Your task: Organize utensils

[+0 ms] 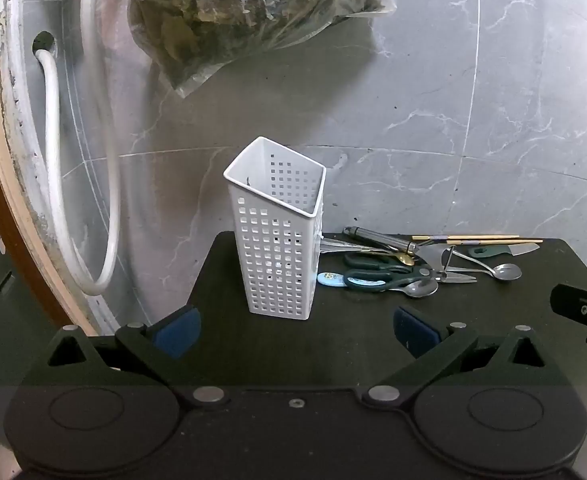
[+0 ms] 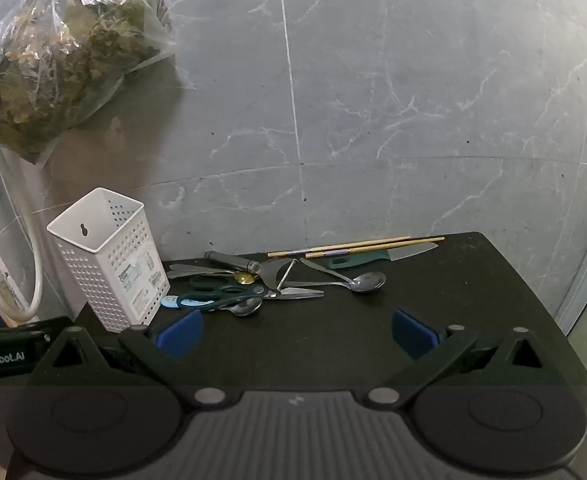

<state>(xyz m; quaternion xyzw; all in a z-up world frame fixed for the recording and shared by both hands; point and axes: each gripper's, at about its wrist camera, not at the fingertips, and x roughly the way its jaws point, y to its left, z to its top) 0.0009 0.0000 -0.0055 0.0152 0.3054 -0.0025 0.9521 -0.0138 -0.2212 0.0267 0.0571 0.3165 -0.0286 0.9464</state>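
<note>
A white perforated utensil holder (image 1: 279,236) stands upright on the black table (image 1: 373,340); it also shows in the right wrist view (image 2: 111,256) at the left. To its right lies a pile of utensils: green-handled scissors (image 1: 389,274) (image 2: 229,294), spoons (image 1: 503,272) (image 2: 367,282), a peeler (image 1: 381,237) (image 2: 233,261), chopsticks (image 1: 477,239) (image 2: 353,245) and a green-handled knife (image 1: 505,249) (image 2: 377,258). My left gripper (image 1: 295,330) is open and empty, just in front of the holder. My right gripper (image 2: 297,330) is open and empty, in front of the pile.
A grey marble wall (image 2: 413,100) stands behind the table. A clear bag of dried leaves (image 1: 253,12) (image 2: 65,64) hangs above the holder. White hoses (image 1: 53,160) hang at the left. The table's right edge (image 2: 533,280) drops off.
</note>
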